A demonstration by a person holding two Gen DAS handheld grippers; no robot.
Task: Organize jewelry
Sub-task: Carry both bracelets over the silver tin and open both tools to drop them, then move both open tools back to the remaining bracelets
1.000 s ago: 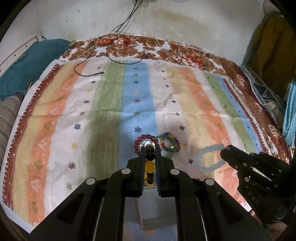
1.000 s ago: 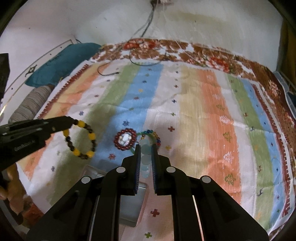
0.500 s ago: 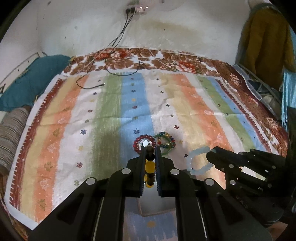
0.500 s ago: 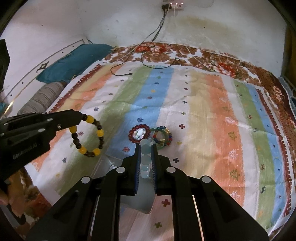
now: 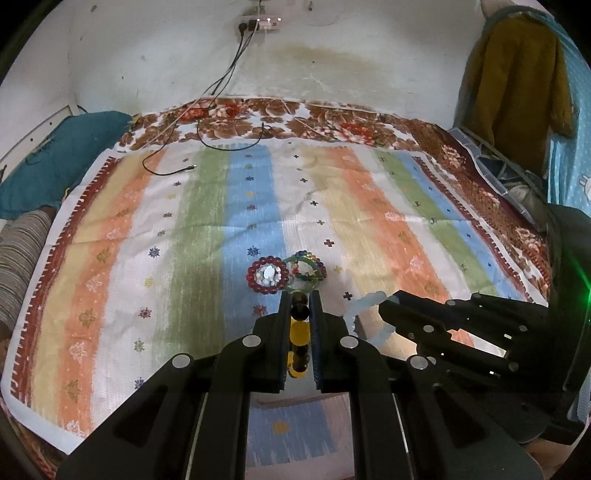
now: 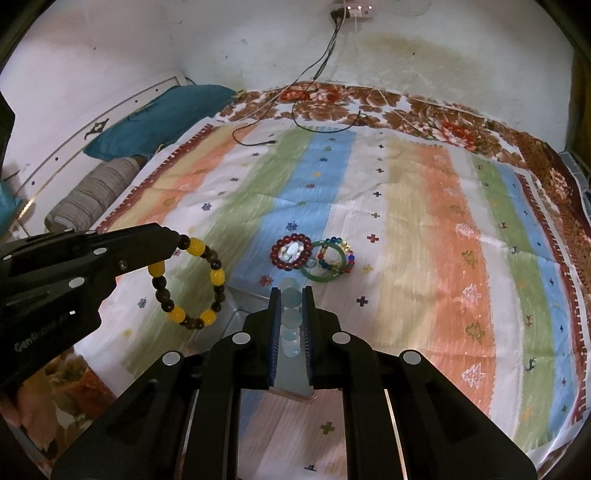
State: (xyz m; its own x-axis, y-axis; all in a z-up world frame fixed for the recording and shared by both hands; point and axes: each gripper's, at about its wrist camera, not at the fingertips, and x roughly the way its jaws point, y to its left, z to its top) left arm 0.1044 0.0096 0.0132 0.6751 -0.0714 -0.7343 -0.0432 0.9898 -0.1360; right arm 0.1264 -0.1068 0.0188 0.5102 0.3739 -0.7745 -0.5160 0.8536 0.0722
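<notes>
- We carry a bracelet in each tool. Our left gripper (image 5: 300, 314) has its jaws pinched nearly together on the yellow-and-brown bead bracelet (image 6: 188, 284), which hangs free as an open ring in the right wrist view.
- Our right gripper (image 6: 291, 310) is closed just as narrowly on the pale blue bead bracelet (image 5: 364, 314), whose loop shows in the left wrist view, lifted off the cloth.
- Both bracelets are gripped by a few beads along one side, we judge so that the rest of each loop dangles and can be lowered cleanly into a container.
- A shallow clear tray (image 6: 240, 317) lies under both tools near the front edge of the bedspread; we take it as the likely destination, though its inside is mostly hidden by the fingers.
- Three pieces remain on the cloth, towards the middle of the bedspread and just beyond the tray: a dark red bead bracelet (image 5: 267, 275) with something pale inside it, touching a green bangle (image 6: 325, 260) overlapped by a multicoloured bead bracelet (image 6: 341, 254).
- The striped bedspread (image 5: 369, 206) is soft and creased, so beads should stay put rather than roll.
- A floral blanket (image 5: 258, 122) shows along its far edge, where a black cable (image 5: 207, 146) trails from a wall socket (image 5: 258, 24). A teal pillow (image 5: 51, 158) lies off the left edge, and a mustard garment (image 5: 517, 81) hangs at the right.
</notes>
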